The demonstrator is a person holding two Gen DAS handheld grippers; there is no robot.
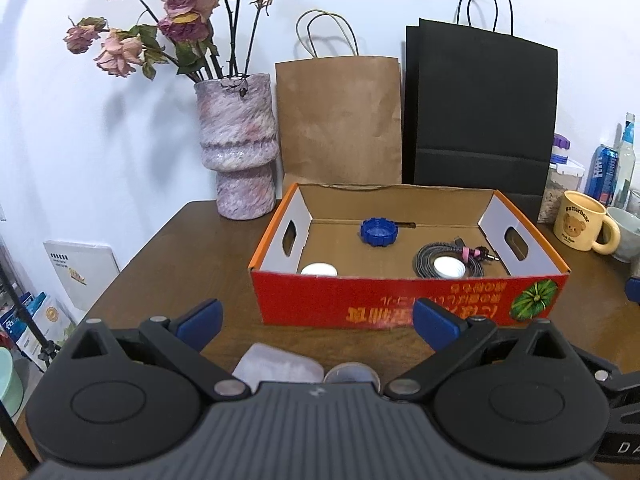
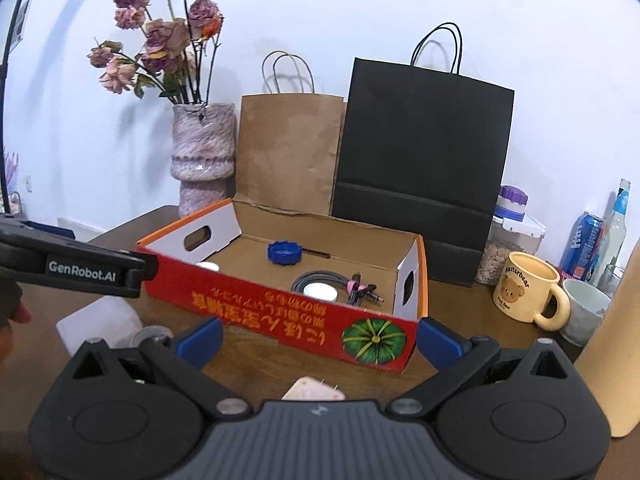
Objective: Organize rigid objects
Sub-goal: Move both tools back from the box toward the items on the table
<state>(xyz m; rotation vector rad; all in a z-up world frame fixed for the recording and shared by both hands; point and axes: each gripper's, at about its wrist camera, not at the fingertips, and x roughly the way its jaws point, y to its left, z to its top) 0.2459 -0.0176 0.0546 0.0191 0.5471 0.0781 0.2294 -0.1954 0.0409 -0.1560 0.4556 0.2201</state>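
Note:
A red and orange cardboard box [image 1: 360, 304] [image 2: 248, 304] stands open on the brown table. Inside lie a blue cap [image 1: 379, 232] [image 2: 285, 253], two white lids [image 1: 319, 269] [image 1: 449, 267] [image 2: 319, 291] and a coiled grey cable [image 1: 472, 256] [image 2: 352, 286]. My left gripper [image 1: 316, 320] is open in front of the box, above a pale plastic piece [image 1: 276, 364] and a small round lid [image 1: 351, 374]. My right gripper [image 2: 318, 338] is open near the box's right front corner, with a cream plug-like thing [image 2: 314, 390] just below it.
A pink vase of dried roses [image 1: 240, 152], a brown paper bag [image 1: 340, 120] and a black bag [image 1: 480, 112] stand behind the box. A bear mug [image 2: 528, 288], a grey cup [image 2: 584, 312], a jar, a can and a bottle crowd the right. A tan board [image 2: 616, 344] leans at far right.

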